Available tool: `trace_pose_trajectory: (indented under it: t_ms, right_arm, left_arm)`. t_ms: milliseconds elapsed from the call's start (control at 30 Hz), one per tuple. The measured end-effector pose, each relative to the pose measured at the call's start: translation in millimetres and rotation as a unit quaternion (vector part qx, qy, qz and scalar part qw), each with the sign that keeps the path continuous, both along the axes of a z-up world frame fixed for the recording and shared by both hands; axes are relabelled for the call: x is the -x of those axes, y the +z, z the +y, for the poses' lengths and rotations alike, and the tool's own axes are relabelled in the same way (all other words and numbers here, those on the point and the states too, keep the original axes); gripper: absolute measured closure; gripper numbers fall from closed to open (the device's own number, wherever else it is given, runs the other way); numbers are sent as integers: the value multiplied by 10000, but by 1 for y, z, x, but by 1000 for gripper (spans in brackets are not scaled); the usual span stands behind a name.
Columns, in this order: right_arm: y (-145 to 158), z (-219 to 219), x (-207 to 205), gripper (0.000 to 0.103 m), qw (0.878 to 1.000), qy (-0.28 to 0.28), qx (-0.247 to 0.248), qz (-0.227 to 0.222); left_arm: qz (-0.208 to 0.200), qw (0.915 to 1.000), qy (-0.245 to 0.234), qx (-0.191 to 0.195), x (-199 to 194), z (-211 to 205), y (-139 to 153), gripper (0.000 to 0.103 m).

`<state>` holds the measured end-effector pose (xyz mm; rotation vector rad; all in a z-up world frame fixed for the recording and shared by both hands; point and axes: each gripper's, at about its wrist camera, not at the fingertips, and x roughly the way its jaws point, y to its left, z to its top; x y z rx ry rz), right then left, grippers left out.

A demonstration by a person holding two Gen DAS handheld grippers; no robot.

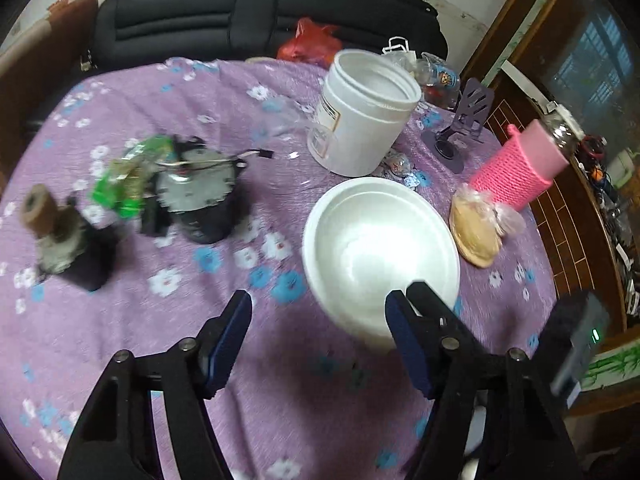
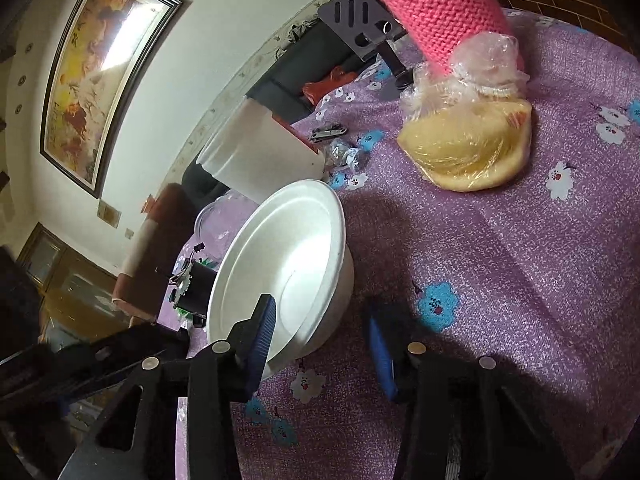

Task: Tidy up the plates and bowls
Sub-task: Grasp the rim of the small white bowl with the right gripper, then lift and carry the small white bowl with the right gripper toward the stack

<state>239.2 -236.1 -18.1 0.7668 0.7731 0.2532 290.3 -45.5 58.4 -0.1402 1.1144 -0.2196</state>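
Left gripper (image 1: 318,312) — nearest in the left wrist view, black arms with blue pads, jaws spread wide, holding nothing. Its right finger (image 1: 404,336) overlaps the near rim of the white bowl (image 1: 380,240); whether it touches cannot be told.

Right gripper (image 2: 320,324) — jaws wide, nothing clamped. Its left finger (image 2: 260,332) lies across the bowl's near rim, the right finger down beside the bowl's outer wall, over the cloth.

White bowl (image 2: 280,264) — plain, glossy, broad flat rim, empty inside. It appears to rest on the tablecloth (image 1: 160,320), right of centre in the left wrist view, slightly blurred.

Surface — purple tablecloth with white and blue flowers. Just right of the bowl, a yellow bun (image 2: 468,148) in clear plastic wrap. Behind that, a bottle in a pink knitted sleeve (image 1: 516,168). Just beyond the bowl, an open white tub (image 1: 364,112) with a label. Far right, a purple phone stand (image 1: 464,120). To the left, dark motor-like parts (image 1: 200,196) with wires and a green wrapper (image 1: 128,180).

Room — a black cushioned seat (image 1: 240,16) beyond the table; a framed painting (image 2: 100,68) on the pale wall.
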Motion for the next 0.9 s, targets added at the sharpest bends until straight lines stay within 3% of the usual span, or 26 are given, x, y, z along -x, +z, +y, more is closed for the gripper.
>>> trace_pose_trajectory:
  t_ms: [533,667,733,800,900]
  right_arm:
    - [2,1,1,56,10000,-37,43,-24]
    - [4,3,1,64,9999,-48,89,-54]
    - [5,2,3,71,9998,-103,125,-64]
    - [6,0,4,85,9998,-170,106,-90]
    - [10,-3,7,88,9997,-207,61,-121]
  left_arm:
    - [275,9994,-109,169,-38,-20,-39,69]
    - [244,9995,-106,173,-37,-16,-36,78]
    - [216,9996,-92,137,-34,-14,-33,78]
    - [189,9998,-79,39,-30,-13,-31,78]
    - [153,9998,-112,-70,-23,-15,-29,78]
